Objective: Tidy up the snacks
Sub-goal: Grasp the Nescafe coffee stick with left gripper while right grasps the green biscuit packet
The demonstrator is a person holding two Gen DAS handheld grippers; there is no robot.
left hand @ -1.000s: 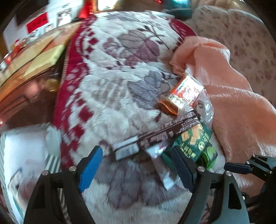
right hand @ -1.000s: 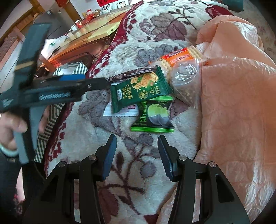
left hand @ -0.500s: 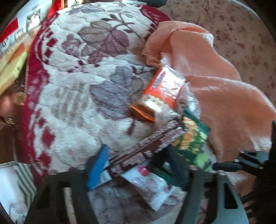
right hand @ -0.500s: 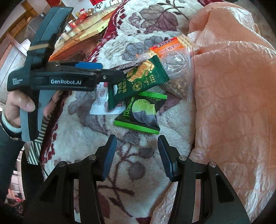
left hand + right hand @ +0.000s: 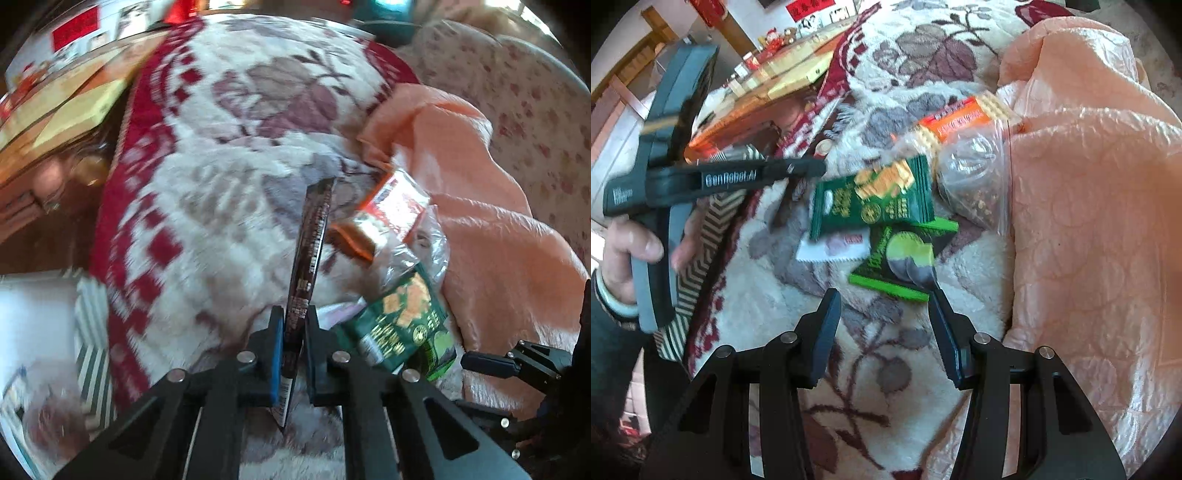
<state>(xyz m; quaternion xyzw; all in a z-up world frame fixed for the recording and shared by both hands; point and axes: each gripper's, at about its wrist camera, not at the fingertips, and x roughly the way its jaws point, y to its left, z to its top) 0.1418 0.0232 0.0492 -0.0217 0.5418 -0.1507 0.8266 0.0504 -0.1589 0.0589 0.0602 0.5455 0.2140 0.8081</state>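
We see left gripper (image 5: 294, 332) just closed, clamping dark snack bar (image 5: 312, 240) edge-on, seemingly lifted; right gripper (image 5: 884, 306) parted, empty, above floral blanket (image 5: 886, 387).

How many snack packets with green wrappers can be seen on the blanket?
2. The dark green cracker packet lies in the middle of the snack pile. The bright green-edged packet lies partly under it, nearer the right gripper. More may be hidden underneath.

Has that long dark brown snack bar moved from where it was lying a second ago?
Yes. The dark brown snack bar lay across the green cracker packet; the left gripper, whose fingers have just been closing, now pinches its end, and it stands edge-on, clear of that packet.
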